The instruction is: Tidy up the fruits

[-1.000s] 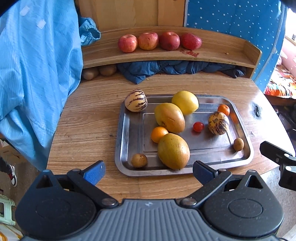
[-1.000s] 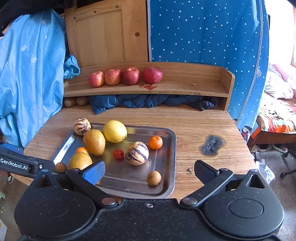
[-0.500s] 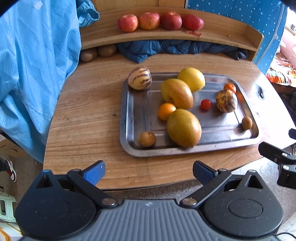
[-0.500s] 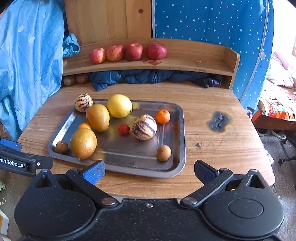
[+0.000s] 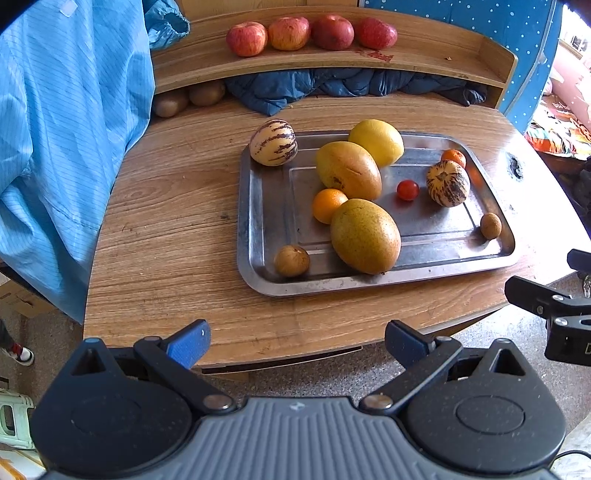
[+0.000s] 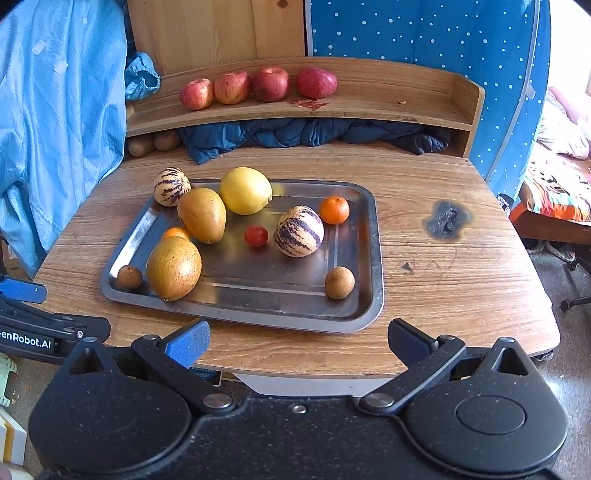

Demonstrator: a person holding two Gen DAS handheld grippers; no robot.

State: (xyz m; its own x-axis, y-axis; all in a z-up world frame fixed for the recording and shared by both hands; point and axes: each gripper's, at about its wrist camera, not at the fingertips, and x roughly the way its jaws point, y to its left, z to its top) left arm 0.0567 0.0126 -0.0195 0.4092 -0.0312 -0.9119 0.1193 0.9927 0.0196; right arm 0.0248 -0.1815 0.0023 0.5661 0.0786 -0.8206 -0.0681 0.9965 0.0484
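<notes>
A steel tray [image 5: 258, 206] [image 6: 365, 258] on the wooden table holds two mangoes [image 5: 364, 236] [image 6: 173, 267], a yellow citrus [image 5: 376, 142] [image 6: 245, 190], two small oranges, a cherry tomato [image 5: 407, 189] [image 6: 256, 236], a striped melon [image 5: 447, 183] [image 6: 298, 231] and two small brown fruits. Another striped melon [image 5: 273, 142] [image 6: 170, 185] sits at the tray's far left corner. Several red apples [image 5: 310, 33] [image 6: 258, 86] line the shelf. My left gripper [image 5: 295, 341] and right gripper [image 6: 297, 341] are open and empty, held off the table's near edge.
A blue garment [image 5: 66, 129] hangs at the left beside the table. Dark blue cloth [image 6: 303, 134] and two brown fruits [image 5: 188, 99] lie under the shelf. The table has a burn mark [image 6: 445, 219] at the right. A blue dotted panel [image 6: 424, 37] stands behind.
Both grippers have pulled back and risen, so the table edge and floor now show below them. The fruits and tray have not moved.
</notes>
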